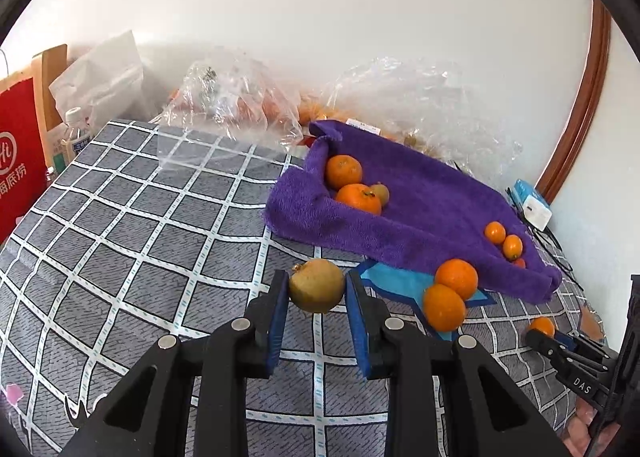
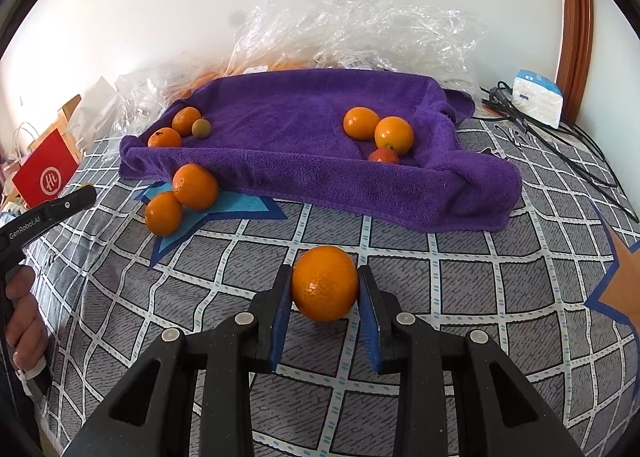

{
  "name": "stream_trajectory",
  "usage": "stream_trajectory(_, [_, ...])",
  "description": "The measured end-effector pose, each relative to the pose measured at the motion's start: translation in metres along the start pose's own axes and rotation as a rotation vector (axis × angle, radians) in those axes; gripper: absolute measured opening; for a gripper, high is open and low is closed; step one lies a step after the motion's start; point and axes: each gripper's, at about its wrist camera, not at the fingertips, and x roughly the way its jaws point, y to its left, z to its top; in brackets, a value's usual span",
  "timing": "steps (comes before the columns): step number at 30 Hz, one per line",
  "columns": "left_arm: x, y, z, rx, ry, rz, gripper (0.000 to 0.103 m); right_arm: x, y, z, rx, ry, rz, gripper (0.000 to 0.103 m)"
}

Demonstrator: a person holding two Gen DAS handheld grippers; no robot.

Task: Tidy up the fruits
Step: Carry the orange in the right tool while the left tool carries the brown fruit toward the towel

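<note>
My left gripper [image 1: 318, 291] is shut on a yellow-brown round fruit [image 1: 316, 285] and holds it over the checked cloth. My right gripper [image 2: 325, 289] is shut on an orange [image 2: 325, 283]. A purple towel [image 2: 304, 145] lies ahead; on its left end sit two oranges [image 2: 176, 129] and a small brown fruit [image 2: 201, 127], on its right end small oranges [image 2: 378, 129]. Two oranges [image 2: 180, 199] lie on the cloth before the towel's left end; they also show in the left wrist view [image 1: 450, 297].
Crumpled clear plastic bags [image 2: 352, 17] with more fruit lie behind the towel by the wall. A red paper bag [image 1: 18, 165] and a bottle [image 1: 76, 133] stand at the left. A white box [image 2: 536, 97] and black cables [image 2: 560, 141] lie at the right.
</note>
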Motion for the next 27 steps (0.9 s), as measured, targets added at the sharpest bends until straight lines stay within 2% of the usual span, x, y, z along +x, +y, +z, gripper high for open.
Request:
stream_trajectory(8, [-0.004, -0.002, 0.001, 0.006, -0.020, 0.009, 0.027, -0.004, -0.006, 0.000, 0.028, -0.026, 0.033, 0.032])
stream_trajectory(16, [-0.010, -0.006, -0.002, 0.025, -0.036, 0.001, 0.027, -0.005, -0.003, 0.000, 0.022, -0.017, -0.001, 0.032])
stream_trajectory(27, [-0.015, -0.007, -0.002, 0.025, -0.060, 0.025, 0.027, -0.022, -0.002, 0.006, 0.032, -0.041, 0.016, 0.032])
